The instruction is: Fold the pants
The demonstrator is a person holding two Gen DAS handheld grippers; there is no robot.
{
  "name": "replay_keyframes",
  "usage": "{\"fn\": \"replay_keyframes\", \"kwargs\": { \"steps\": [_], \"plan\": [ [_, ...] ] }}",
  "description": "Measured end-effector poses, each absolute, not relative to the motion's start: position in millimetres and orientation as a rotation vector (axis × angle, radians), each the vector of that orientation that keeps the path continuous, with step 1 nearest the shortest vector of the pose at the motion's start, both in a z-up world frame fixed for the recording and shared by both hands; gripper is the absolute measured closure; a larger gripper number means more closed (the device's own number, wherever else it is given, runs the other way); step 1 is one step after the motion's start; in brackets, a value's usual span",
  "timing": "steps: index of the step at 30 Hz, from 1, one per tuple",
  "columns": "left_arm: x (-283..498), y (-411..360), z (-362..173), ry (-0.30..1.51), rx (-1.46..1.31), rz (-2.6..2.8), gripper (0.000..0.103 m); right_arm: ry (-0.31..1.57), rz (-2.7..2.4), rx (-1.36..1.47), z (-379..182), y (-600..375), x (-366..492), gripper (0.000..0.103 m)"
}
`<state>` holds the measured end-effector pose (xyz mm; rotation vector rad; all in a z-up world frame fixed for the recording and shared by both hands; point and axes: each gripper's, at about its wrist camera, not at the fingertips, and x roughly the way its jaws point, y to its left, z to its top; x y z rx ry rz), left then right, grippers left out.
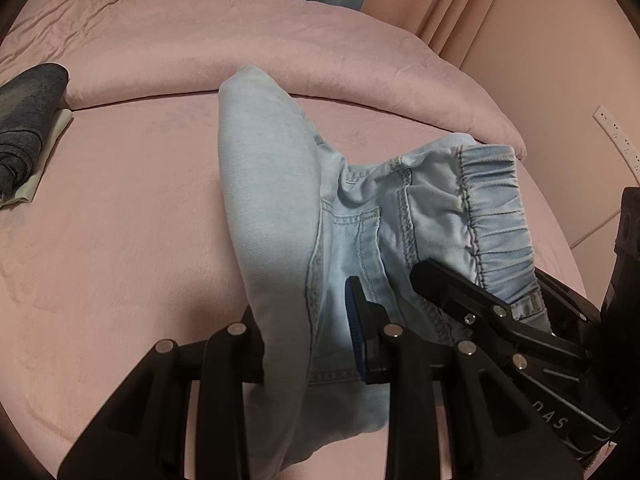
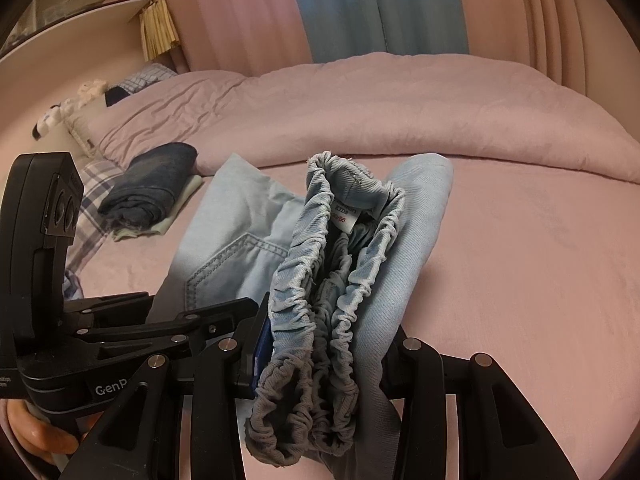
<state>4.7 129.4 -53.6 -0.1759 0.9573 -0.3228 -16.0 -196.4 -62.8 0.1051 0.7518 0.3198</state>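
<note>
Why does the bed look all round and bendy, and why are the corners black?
Left wrist view: the fisheye lens curves the pink bed and darkens the corners. Right wrist view: same bulge; the pants turn shadowy near the lens, and the folded dark clothes stay sharp.

From the left wrist view, bare pink bedspread (image 1: 132,216) lies open from 8 to 11 o'clock of the pants (image 1: 272,208) — only a folded dark garment (image 1: 32,120) sits at the far 10 o'clock edge. The rolled duvet (image 1: 280,48) bars 12 o'clock. At 3 o'clock the right gripper (image 1: 448,296) crowds the waistband. From the right wrist view, the bed is open toward 3 o'clock.
</note>
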Motion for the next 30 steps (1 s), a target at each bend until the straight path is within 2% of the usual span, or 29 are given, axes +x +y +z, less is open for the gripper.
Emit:
{"fn": "replay_keyframes", "kwargs": {
  "steps": [30],
  "plan": [
    [41.1, 112.8, -63.4, 1.047, -0.171, -0.307, 0.075, 0.842, 0.311, 0.109, -91.6, -182.7, 17.6, 0.061]
  ]
}}
